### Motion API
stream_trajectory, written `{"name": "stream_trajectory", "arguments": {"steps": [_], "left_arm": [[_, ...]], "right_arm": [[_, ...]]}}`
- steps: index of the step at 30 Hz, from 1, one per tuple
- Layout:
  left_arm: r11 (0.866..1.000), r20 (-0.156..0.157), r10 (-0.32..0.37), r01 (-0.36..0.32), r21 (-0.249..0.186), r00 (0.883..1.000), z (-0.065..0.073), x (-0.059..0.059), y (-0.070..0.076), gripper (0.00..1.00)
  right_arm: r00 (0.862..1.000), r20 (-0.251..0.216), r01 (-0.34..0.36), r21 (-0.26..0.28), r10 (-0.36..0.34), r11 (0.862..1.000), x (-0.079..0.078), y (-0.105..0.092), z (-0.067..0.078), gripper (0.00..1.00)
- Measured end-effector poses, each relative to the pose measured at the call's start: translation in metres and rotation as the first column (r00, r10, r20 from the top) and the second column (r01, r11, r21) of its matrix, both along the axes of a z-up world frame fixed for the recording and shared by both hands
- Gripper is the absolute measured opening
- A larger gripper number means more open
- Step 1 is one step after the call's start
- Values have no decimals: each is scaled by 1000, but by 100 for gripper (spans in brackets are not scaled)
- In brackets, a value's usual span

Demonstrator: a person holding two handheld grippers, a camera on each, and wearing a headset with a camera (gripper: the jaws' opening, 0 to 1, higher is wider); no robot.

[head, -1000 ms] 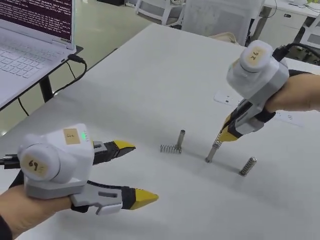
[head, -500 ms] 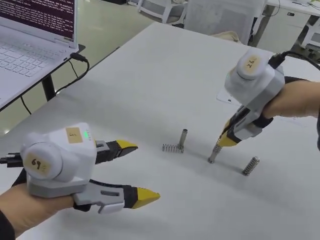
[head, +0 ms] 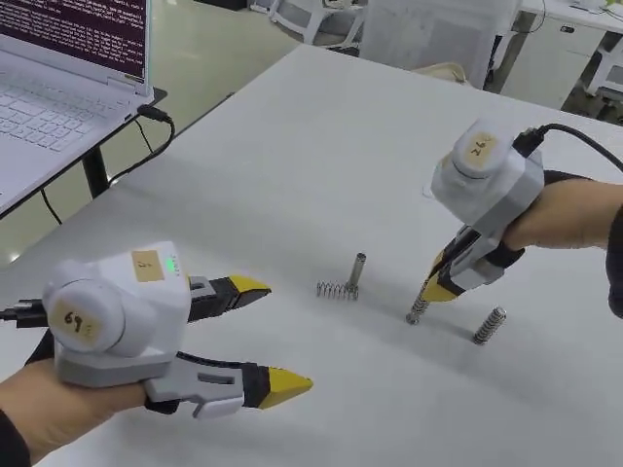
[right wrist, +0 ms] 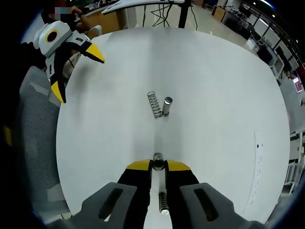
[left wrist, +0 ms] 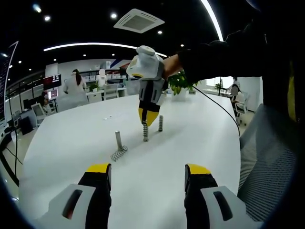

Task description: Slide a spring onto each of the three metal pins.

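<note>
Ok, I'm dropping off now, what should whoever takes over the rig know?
Left claw: open, empty, hovering over the table.
Right claw: shut on the spring on the middle pin.
Done: the sprung pin, rightmost in the head view, wears its spring.
Left: seat the middle one, then put the loose spring lying beside the bare pin onto it.

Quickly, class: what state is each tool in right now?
Left tool: open, empty.
Right tool: closed on the spring over the middle pin.
</note>
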State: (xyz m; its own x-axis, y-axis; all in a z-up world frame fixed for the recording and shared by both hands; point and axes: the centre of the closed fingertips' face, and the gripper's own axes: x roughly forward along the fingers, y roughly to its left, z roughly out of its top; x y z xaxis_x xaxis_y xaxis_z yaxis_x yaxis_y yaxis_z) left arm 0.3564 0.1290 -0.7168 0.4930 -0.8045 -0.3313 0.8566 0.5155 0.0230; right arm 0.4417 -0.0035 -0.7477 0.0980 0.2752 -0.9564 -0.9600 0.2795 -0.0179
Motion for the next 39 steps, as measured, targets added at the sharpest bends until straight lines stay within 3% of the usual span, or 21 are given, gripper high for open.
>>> {"name": "stream_trajectory", "arguments": {"steps": [18, 34, 39], "left_arm": [[1000, 1, -2, 2, 1, 1000, 0, -1, -1, 57], [1000, 4, -3, 3, 1, 1000, 1, 0, -2, 57], [1000, 2, -1, 1, -2, 1000, 1, 0, -1, 57]], "right_arm": [[1000, -4, -5, -14, 5, 1000, -7, 1, -12, 8], [1000, -2, -1, -14, 1, 1000, -9, 1, -13, 9], [1000, -9, -2, -9, 2, 1000, -11, 1, -15, 13]]}}
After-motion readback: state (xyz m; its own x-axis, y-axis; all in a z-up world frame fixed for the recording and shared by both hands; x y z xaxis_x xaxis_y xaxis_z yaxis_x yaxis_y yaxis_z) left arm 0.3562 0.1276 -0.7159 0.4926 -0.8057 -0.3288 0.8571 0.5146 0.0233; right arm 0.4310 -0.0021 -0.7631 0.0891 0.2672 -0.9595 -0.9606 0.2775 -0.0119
